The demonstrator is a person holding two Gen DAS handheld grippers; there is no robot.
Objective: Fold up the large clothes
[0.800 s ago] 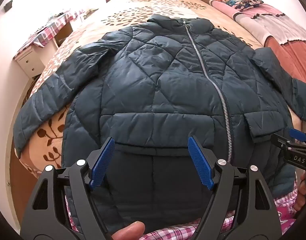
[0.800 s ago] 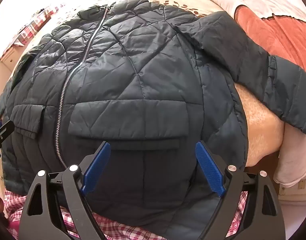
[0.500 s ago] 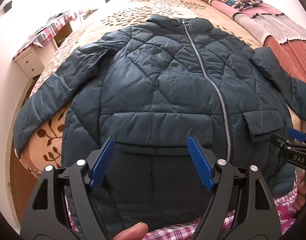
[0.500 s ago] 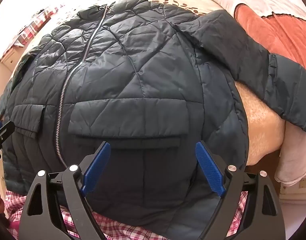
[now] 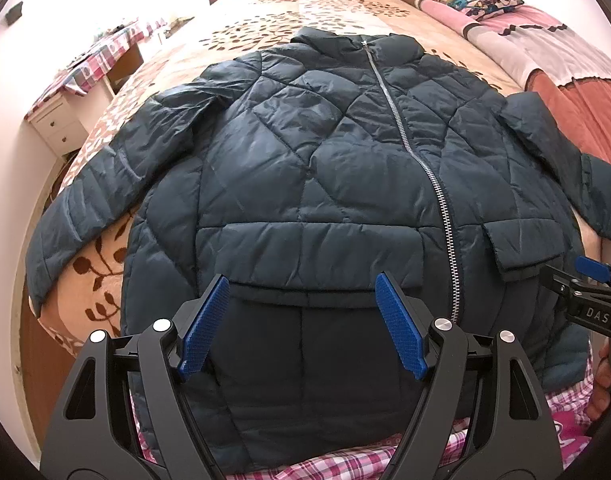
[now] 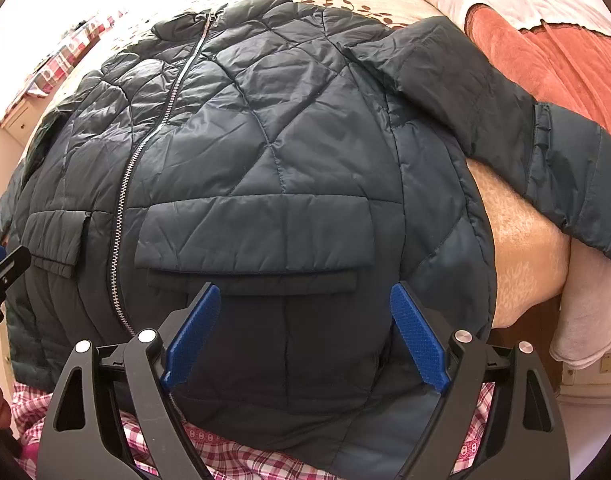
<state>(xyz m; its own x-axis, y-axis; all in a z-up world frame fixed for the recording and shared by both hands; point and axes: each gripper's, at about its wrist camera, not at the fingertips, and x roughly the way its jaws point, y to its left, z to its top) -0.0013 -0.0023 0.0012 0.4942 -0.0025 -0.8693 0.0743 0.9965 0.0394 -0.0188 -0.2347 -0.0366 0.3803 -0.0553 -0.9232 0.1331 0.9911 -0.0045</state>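
left wrist view: we look down over the dark quilted jacket (image 5: 305,184), spread front-up and zipped across the bed (image 5: 265,32), hem nearest us over the pink plaid cloth (image 5: 345,464).
left gripper: our left gripper (image 5: 303,324) hangs above the left pocket flap (image 5: 305,248), jaws wide, nothing between the blue pads.
left sleeve: the left sleeve (image 5: 85,200) runs out toward the bed's edge, unfolded.
right wrist view: same jacket (image 6: 265,152), zipper (image 6: 137,168) running up to the collar, right sleeve (image 6: 505,128) angled off over the orange blanket (image 6: 565,52).
right gripper: our right gripper (image 6: 305,332) hovers just below the right pocket flap (image 6: 257,236), jaws spread wide, empty.
handling: we judge it light, puffy, soft and slick-shelled; it will likely spring back and slide.
where to grip: we'd pinch deep at the hem corners or a sleeve cuff, taking shell and filling together.
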